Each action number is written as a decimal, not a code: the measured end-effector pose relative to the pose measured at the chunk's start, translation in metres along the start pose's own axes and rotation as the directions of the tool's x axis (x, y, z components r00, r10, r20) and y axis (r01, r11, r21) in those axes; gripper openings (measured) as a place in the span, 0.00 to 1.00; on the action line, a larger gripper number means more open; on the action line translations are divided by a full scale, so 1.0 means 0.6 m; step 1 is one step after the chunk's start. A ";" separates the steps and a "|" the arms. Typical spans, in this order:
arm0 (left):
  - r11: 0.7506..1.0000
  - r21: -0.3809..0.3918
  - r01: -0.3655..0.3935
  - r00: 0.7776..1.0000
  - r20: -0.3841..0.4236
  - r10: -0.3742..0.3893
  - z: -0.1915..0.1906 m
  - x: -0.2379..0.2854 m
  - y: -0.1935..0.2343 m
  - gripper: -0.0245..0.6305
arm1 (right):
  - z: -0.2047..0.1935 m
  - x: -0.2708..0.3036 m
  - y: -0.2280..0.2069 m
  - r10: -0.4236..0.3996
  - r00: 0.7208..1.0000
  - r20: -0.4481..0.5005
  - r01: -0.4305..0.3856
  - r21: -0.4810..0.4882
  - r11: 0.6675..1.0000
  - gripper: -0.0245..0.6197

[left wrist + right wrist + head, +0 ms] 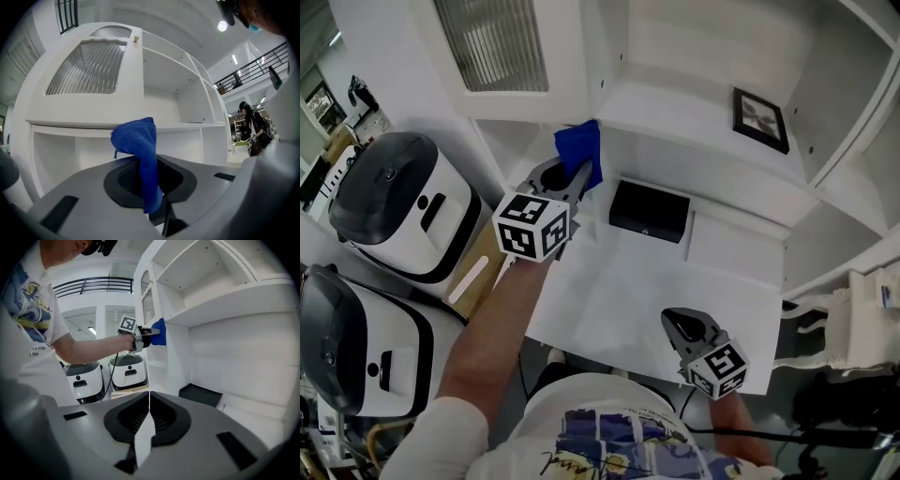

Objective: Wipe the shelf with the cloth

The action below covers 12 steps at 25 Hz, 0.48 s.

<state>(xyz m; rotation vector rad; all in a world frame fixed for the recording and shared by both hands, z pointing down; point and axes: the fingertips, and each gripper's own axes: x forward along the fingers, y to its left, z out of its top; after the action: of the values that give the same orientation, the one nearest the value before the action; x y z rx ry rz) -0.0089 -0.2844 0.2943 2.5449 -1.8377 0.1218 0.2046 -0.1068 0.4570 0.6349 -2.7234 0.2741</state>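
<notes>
Left gripper [569,180]: jaws clamped on blue cloth [581,150], 11 o'clock, by shelf [675,105] front edge | right gripper [686,330]: jaws closed, empty, 5 o'clock | advice: press cloth flat, sweep toward 2 o'clock, avoid picture frame [759,119].

Light: I'm seeing it bright and even; a ceiling lamp [222,26] flares atop the left gripper view.
Glare: the white shelf unit [675,103] nearly washes out.
Shadows: faint, soft under its boards.
Edges: both gripper views bulge, corners black.
Focus: nearest foreground soft.
</notes>
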 end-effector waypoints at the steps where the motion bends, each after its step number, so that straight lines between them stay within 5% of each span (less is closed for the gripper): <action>1: 1.000 0.004 0.000 1.000 -0.004 0.000 -0.005 0.005 0.000 0.13 | 0.000 0.002 -0.003 -0.001 1.000 -0.001 0.001 0.002 1.000 0.08; 12: 1.000 0.010 -0.023 0.996 -0.087 0.024 -0.111 0.026 0.010 0.13 | 0.001 0.020 -0.028 0.001 1.000 -0.012 -0.001 0.005 1.000 0.08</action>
<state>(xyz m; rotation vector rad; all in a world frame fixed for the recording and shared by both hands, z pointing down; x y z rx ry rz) -0.0137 -0.2981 0.3615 2.4810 -1.8402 0.2376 0.2022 -0.1267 0.4626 0.6311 -2.7125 0.2837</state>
